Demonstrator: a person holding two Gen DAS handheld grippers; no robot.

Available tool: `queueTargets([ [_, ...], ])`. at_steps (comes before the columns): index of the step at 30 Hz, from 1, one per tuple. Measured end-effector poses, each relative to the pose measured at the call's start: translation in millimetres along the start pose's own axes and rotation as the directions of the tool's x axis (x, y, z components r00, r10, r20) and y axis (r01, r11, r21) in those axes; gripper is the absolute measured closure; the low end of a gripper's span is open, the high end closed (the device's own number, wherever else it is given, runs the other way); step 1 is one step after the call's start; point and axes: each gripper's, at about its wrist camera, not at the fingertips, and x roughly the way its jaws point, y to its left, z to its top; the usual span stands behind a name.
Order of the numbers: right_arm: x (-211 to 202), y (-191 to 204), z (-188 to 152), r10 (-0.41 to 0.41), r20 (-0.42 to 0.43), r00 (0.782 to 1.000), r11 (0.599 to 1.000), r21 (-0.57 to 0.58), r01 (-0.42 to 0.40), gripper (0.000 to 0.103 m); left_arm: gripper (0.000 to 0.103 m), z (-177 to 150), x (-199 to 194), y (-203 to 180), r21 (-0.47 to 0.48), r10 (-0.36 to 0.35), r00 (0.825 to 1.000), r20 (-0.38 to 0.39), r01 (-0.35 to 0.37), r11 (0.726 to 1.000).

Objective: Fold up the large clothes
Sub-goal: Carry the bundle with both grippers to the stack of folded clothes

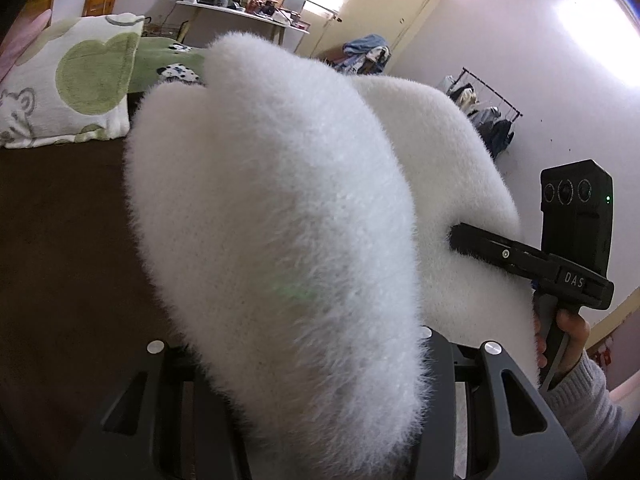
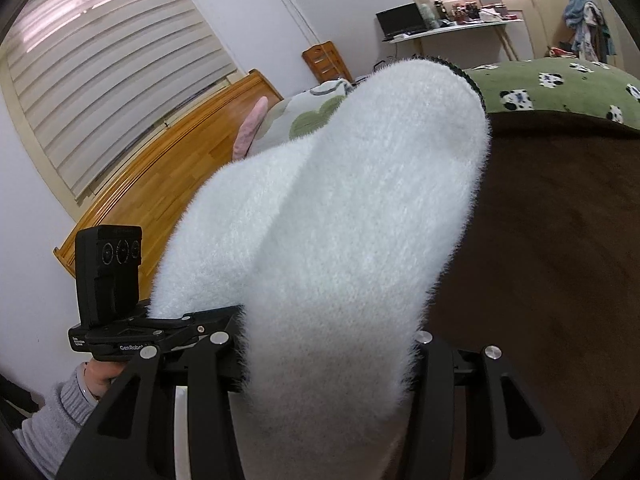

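A large fluffy white garment [image 1: 280, 208] fills the middle of both views and hangs over a dark brown bed cover [image 1: 60, 220]. My left gripper [image 1: 320, 380] is shut on its near edge; the fabric bulges up between the jaws and hides the fingertips. My right gripper [image 2: 328, 380] is shut on another part of the same garment [image 2: 340, 220]. In the left wrist view the right gripper [image 1: 456, 236] pokes into the fluff from the right. In the right wrist view the left gripper [image 2: 236, 316] sits at the garment's left edge.
A cream and green pillow [image 1: 68, 84] and a green panda blanket [image 2: 560, 80] lie at the bed's far side. A wooden headboard [image 2: 168, 184] is on the left. A desk [image 1: 240, 16] and a clothes rack [image 1: 492, 116] stand against the far walls.
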Motion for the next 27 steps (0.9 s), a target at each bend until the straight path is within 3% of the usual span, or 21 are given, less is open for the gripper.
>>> queueTargets([
  [8,-44,-30,-2,-0.030,0.050,0.998,0.999,0.031,0.028,0.056,0.058,14,15,-32,0.038,-0.008,1.000,-0.019,0.008,0.999],
  [17,-125,-93,-9,-0.160,0.127,0.979,0.985,0.086,0.150,0.056,0.058,34,74,-95,0.096,-0.115,0.992,-0.061,0.120,0.988],
  [27,-262,-190,-40,-0.319,0.208,0.925,0.936,0.225,0.272,0.056,0.058,51,169,-248,0.232,-0.215,0.962,-0.169,0.251,0.940],
])
